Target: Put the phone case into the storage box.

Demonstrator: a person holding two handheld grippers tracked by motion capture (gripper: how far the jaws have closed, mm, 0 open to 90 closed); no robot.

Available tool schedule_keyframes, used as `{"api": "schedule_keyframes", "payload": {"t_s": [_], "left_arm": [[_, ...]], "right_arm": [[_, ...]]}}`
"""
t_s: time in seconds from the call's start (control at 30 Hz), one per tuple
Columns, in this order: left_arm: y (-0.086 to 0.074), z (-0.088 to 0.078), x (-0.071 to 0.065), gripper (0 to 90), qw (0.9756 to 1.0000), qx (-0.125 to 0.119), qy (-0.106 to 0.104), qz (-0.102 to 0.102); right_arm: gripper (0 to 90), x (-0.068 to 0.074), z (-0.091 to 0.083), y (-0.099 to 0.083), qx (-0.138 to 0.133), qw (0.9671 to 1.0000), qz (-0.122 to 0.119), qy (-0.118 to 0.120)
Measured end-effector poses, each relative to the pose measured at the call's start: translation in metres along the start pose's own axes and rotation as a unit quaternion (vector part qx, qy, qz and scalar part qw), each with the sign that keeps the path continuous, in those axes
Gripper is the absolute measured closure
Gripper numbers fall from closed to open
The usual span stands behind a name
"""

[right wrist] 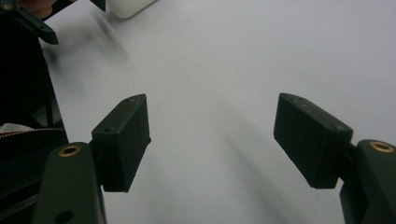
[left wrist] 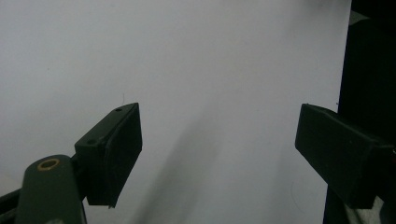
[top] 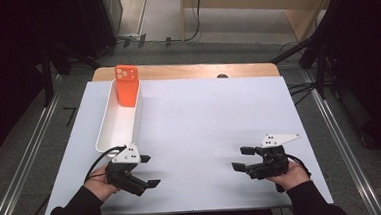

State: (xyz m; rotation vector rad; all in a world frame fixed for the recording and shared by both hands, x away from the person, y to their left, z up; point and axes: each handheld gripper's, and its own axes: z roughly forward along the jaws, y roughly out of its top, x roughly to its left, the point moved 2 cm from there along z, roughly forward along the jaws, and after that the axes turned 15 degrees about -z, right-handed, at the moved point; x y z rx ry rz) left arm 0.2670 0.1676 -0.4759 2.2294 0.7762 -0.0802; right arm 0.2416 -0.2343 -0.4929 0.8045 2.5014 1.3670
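Hovering over the white sheet, both grippers empty.
Left gripper just beside white bin holding orange phone case; right gripper well apart; jaws agape.

In the high view the counter fills the middle of the frame. A long tray lies on it at the upper left, running from the far edge toward the lower left. A phone case leans in the tray's far end. The left tool sits at the lower left, just below the tray's near end. The right tool sits at the lower right, well apart from both.
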Motion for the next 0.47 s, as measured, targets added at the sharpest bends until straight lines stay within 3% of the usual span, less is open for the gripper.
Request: {"api": "schedule_keyframes", "payload": {"t_s": [0.47], "left_arm": [[0.0001, -0.0006, 0.0003, 14.9, 1.0, -0.001, 0.001, -0.002]], "right_arm": [[25.9, 0.0001, 0.0003, 0.0001, 0.0, 1.0, 0.0, 0.0]]}}
